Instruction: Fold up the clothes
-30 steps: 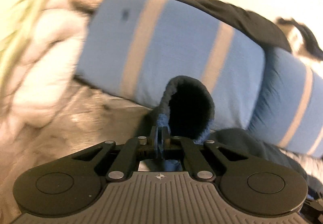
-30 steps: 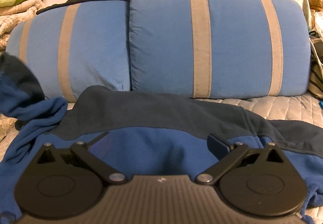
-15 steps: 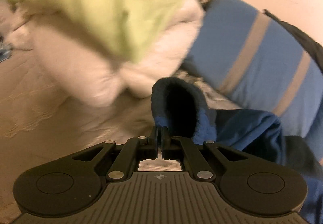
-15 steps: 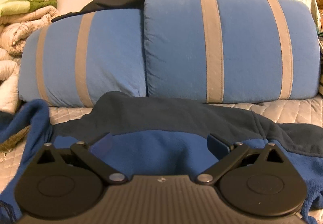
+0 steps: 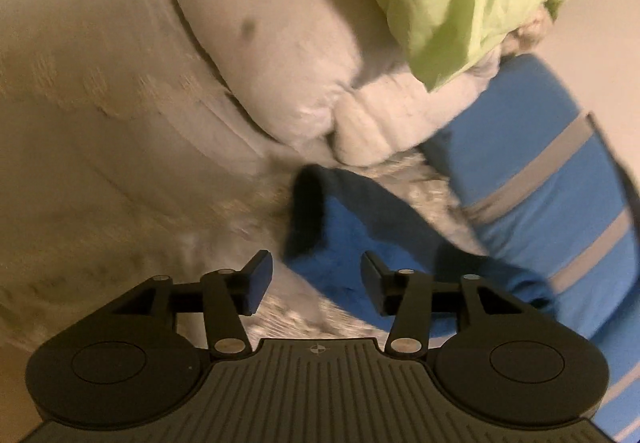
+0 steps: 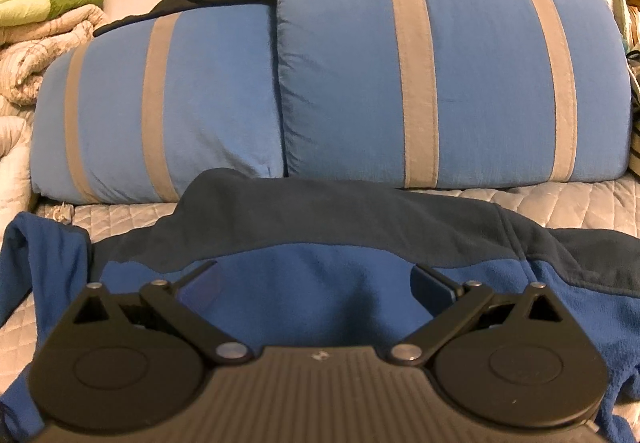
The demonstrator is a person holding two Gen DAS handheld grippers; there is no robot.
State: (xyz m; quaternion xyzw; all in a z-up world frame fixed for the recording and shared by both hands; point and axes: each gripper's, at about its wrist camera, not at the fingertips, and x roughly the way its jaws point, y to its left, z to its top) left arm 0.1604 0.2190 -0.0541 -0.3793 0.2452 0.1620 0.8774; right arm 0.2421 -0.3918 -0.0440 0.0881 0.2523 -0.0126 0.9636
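Now: left claw (image 5: 316,281) released, sleeve (image 5: 340,227) lying beyond its fingers on bed (image 5: 120,163) | right claw (image 6: 316,281) spread wide above blue fleece jacket (image 6: 320,267) | striped pillows (image 6: 460,75) behind.

warm dim indoor light | left view motion-blurred | right view sharp | fisheye-bent edges, dark corners

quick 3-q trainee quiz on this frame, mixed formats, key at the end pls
1. True or false: the left gripper has its jaws shut on the fleece sleeve.
2. What lies under the right gripper? A) blue fleece jacket B) green blanket C) striped pillow
3. Fill in: the two pillows are blue with ___ stripes.

Key: 1 false, jaws open; 2 A; 3 grey.
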